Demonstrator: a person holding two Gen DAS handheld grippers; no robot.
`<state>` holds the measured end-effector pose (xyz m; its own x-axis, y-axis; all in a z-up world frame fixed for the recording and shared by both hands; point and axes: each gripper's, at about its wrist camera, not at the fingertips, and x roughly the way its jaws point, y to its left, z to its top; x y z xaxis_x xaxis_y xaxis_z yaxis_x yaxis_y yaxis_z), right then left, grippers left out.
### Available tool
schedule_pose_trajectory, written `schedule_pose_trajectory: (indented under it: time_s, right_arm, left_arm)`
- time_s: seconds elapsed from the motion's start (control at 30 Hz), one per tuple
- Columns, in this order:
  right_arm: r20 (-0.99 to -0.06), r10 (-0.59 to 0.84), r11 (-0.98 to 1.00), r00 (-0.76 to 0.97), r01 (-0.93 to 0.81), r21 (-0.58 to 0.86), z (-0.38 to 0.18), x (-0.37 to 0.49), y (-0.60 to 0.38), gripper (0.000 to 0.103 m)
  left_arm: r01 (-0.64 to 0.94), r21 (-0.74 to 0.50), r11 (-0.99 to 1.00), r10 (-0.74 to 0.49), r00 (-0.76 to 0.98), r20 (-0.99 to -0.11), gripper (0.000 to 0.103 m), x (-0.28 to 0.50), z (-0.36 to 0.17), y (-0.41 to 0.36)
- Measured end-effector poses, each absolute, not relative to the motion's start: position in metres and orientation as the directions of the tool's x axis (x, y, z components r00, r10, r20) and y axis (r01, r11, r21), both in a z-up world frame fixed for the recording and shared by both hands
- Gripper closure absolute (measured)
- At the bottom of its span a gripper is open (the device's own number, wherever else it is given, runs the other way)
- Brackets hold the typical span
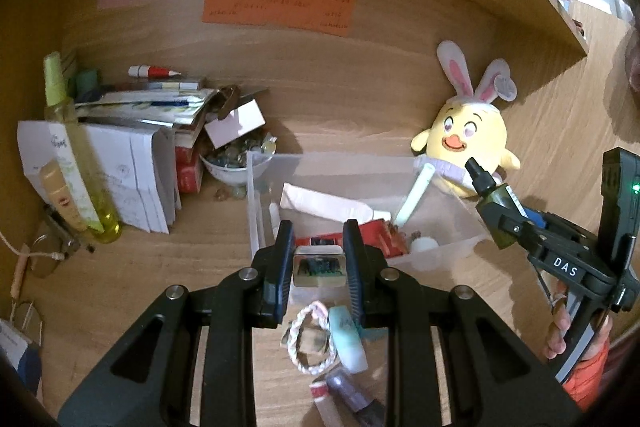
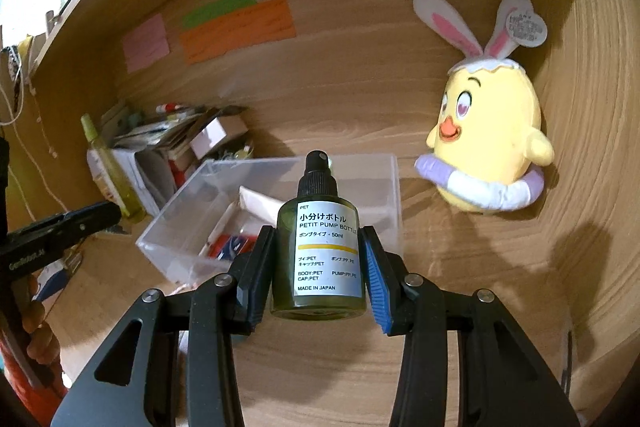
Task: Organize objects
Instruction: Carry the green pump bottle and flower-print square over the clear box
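Note:
My left gripper (image 1: 319, 251) is shut on a small shiny metal case (image 1: 319, 265), held above the near edge of a clear plastic bin (image 1: 460, 211). The bin holds a white tube, a red packet and a pale green stick. My right gripper (image 2: 320, 259) is shut on a dark green pump bottle (image 2: 320, 247) with a white label and black spray top. It is held upright in front of the same clear bin (image 2: 172, 227). In the left wrist view, the right gripper (image 1: 508, 223) with the pump bottle (image 1: 490, 191) hovers at the bin's right end.
A yellow chick plush (image 2: 488, 135) with bunny ears leans in the right corner. Papers, boxes, a bowl of trinkets (image 1: 236, 163) and a tall yellow-green spray bottle (image 1: 76, 155) crowd the left. A braided bracelet (image 1: 308, 339), a mint tube and small bottles lie on the desk below my left gripper.

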<state>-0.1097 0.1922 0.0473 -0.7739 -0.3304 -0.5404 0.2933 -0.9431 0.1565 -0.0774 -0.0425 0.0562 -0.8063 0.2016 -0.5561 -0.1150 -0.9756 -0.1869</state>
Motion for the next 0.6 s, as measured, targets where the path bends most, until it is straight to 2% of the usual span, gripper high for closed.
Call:
schedule_pose_trajectory:
  time_s: [0.37, 0.6]
  right_arm:
    - [-0.554, -0.292, -0.955, -0.78, 0.273, 0.119, 0.048, -0.137, 0.192, 0.064]
    - [-0.593, -0.284, -0.956, -0.753, 0.268, 0.118, 0.035, -0.154, 0.19, 0.064]
  left_arm:
    - [-0.101, -0.229, -0.968, 0.218, -0.788, -0.576, 0.079, -0.115, 0.052, -0.044]
    - [-0.041, -0.199, -0.979, 0.158, -0.768, -0.621, 0.079, -0.136, 0.034, -0.04]
